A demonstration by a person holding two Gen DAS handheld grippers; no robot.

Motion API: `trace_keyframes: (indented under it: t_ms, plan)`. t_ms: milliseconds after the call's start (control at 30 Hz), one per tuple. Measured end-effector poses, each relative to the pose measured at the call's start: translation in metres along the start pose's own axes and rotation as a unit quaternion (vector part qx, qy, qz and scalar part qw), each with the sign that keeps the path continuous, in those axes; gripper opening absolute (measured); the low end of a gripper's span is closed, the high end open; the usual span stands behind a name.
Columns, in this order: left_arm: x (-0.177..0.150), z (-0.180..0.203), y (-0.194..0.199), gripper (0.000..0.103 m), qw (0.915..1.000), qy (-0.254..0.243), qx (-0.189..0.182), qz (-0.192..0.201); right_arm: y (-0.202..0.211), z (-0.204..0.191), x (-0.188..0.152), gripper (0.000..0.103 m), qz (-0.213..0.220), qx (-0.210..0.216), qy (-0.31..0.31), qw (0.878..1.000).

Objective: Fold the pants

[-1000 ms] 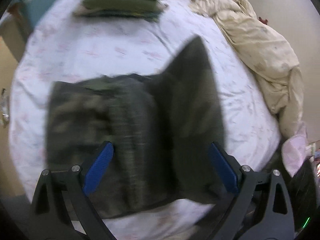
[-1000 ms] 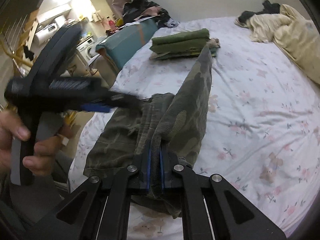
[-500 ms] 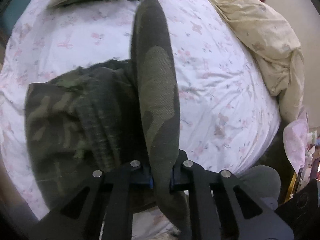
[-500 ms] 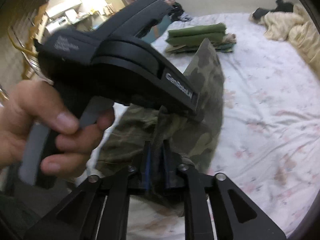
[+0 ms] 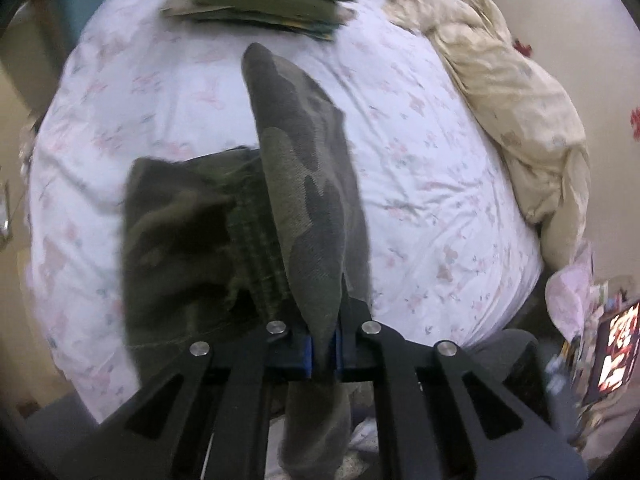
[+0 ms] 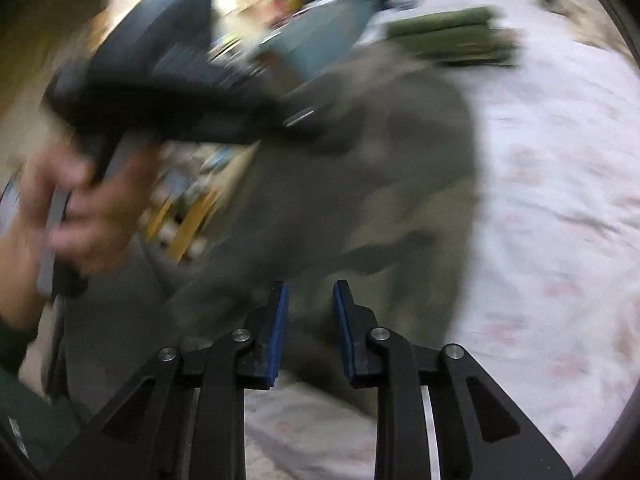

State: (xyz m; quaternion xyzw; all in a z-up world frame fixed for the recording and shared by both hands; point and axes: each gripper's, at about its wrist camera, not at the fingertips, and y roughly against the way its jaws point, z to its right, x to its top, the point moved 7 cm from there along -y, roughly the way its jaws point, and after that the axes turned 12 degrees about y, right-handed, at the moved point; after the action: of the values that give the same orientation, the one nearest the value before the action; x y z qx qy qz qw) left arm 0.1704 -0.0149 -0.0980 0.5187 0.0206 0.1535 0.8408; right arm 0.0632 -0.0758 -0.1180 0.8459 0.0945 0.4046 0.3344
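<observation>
The camouflage pants (image 5: 308,184) lie bunched on the floral bed sheet (image 5: 420,160), with one folded edge raised toward the camera. My left gripper (image 5: 323,344) is shut on that raised edge, and cloth hangs below the pads. In the blurred right wrist view the pants (image 6: 360,200) fill the middle. My right gripper (image 6: 310,304) has its jaws opening; the blue pads stand apart with cloth lying in the gap, not pressed. A hand (image 6: 72,208) holds the left gripper's black body (image 6: 160,80) at upper left.
A stack of folded green clothes (image 5: 268,0) sits at the bed's far end, also seen as the green stack (image 6: 452,36). A crumpled cream blanket (image 5: 512,100) runs along the right side. A teal cushion (image 6: 320,40) lies beyond the bed. Floor clutter (image 5: 612,344) lies off the right edge.
My left gripper went from wide open to shut on the raised pants edge and shifted across the bed. My right gripper's pads parted from the cloth, and its view swung and blurred.
</observation>
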Motion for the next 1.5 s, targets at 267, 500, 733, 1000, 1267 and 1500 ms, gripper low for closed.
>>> trace_keyframes:
  t_ms: [267, 500, 733, 1000, 1267, 1500]
  plan:
    - [0.003, -0.09, 0.033, 0.005, 0.9977, 0.034, 0.048, 0.035, 0.012, 0.01, 0.007, 0.028, 0.043, 0.014, -0.017, 0.999]
    - [-0.003, -0.128, -0.01, 0.006, 0.9943, 0.02, 0.105, -0.003, 0.015, 0.075, 0.025, 0.028, 0.048, -0.11, -0.076, 0.99]
    - [-0.003, -0.152, -0.022, 0.006, 0.9882, 0.017, 0.152, -0.013, -0.049, 0.081, 0.019, 0.028, -0.014, -0.121, -0.034, 0.992]
    - [-0.002, -0.157, -0.037, 0.007, 0.9823, 0.004, 0.187, -0.018, -0.066, 0.054, 0.035, 0.028, -0.028, -0.116, 0.011, 0.993]
    - [0.003, -0.176, -0.028, 0.031, 0.9693, 0.044, 0.241, 0.021, -0.099, 0.07, 0.017, 0.025, -0.076, -0.13, -0.013, 0.988]
    - [0.022, -0.124, 0.016, 0.045, 0.9779, -0.013, 0.142, 0.153, -0.095, 0.081, 0.017, 0.025, -0.064, -0.095, -0.055, 0.992]
